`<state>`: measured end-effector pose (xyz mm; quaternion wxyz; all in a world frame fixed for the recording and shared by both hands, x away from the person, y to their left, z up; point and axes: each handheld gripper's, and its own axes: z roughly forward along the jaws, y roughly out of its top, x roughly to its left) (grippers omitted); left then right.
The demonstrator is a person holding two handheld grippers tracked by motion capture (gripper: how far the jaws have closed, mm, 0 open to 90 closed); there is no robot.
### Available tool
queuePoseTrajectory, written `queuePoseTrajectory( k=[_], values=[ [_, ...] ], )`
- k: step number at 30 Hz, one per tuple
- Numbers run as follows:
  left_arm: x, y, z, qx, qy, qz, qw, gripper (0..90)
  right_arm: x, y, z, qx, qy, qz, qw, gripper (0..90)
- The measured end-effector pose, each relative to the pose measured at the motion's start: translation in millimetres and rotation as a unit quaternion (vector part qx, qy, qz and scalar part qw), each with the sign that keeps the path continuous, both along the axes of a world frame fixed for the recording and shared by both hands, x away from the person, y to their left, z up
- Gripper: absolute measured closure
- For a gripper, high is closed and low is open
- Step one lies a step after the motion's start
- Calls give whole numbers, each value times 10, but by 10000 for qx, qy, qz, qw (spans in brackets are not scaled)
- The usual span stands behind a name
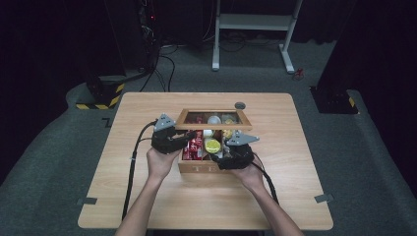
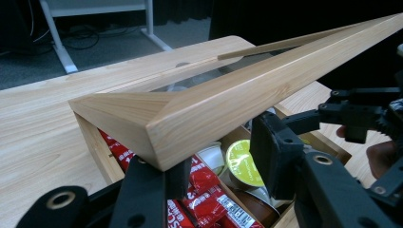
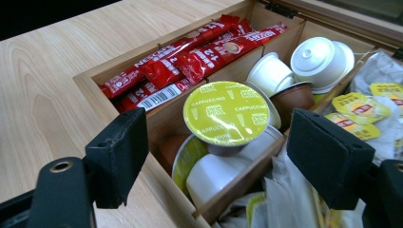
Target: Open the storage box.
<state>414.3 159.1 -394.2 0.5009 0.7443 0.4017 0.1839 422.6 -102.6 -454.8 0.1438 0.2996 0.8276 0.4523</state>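
Note:
A wooden box [image 1: 196, 167] stands mid-table with its glass-paned lid [image 1: 182, 118] raised. Inside lie red sachets [image 3: 190, 57], a yellow-green cappuccino capsule [image 3: 225, 111], white capsules [image 3: 318, 59] and yellow tea bags [image 3: 366, 104]. My left gripper [image 2: 223, 161] sits under the lid's near left corner [image 2: 157, 137]. That corner lies over its left jaw, the other jaw stands apart below the frame, so it is open. My right gripper [image 3: 223, 154] hovers at the box's front right. Its open jaws flank the cappuccino capsule [image 1: 213, 145] with a gap on each side.
A small dark round object [image 1: 240, 105] lies on the wooden table [image 1: 147, 196] behind the box. Beyond the table are a white desk frame [image 1: 255, 22] and a yellow-and-black striped base [image 1: 105, 96] on grey carpet. The right gripper's body [image 2: 361, 114] shows across the box.

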Motion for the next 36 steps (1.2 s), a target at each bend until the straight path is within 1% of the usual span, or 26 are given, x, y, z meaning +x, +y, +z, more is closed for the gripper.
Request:
queuePoseTrajectory(
  k=[2,4,7,9,13,17,19,22,24,28,32,36],
  values=[
    [2,4,0,-14,1,-5,10000,597,15,32,4,39,58,0,10000,213],
    [2,3,-1,-27,-19,4,10000,596,27,67,9,16,55,10,10000,212],
    [8,10,1,-58,-27,-9,10000,595,59,115,-4,-55,81,-3,10000,212],
    [12,14,2,-55,-34,-22,10000,596,71,147,-16,-149,36,-72,9999,214],
    [21,21,2,-57,-36,-19,10000,596,103,211,-42,-215,50,-89,9997,217],
    [26,26,7,-68,-24,-10,10000,596,126,234,-55,-245,40,-122,9996,223],
    [25,21,8,-86,-16,2,10000,596,147,240,-74,-272,102,-162,9994,226],
    [34,25,13,-34,-27,-10,10000,596,165,238,-92,-294,180,-211,9992,235],
    [34,24,13,-35,-21,-8,10000,595,164,245,-94,-305,177,-233,9991,240],
    [36,24,13,-30,-23,-9,10000,595,166,259,-102,-325,160,-267,9990,265],
    [37,18,11,-41,-10,-1,10000,595,173,248,-101,-285,180,-276,9991,324],
    [41,13,5,-5,1,-2,10000,595,169,245,-98,-316,162,-303,9989,356]
  ],
)
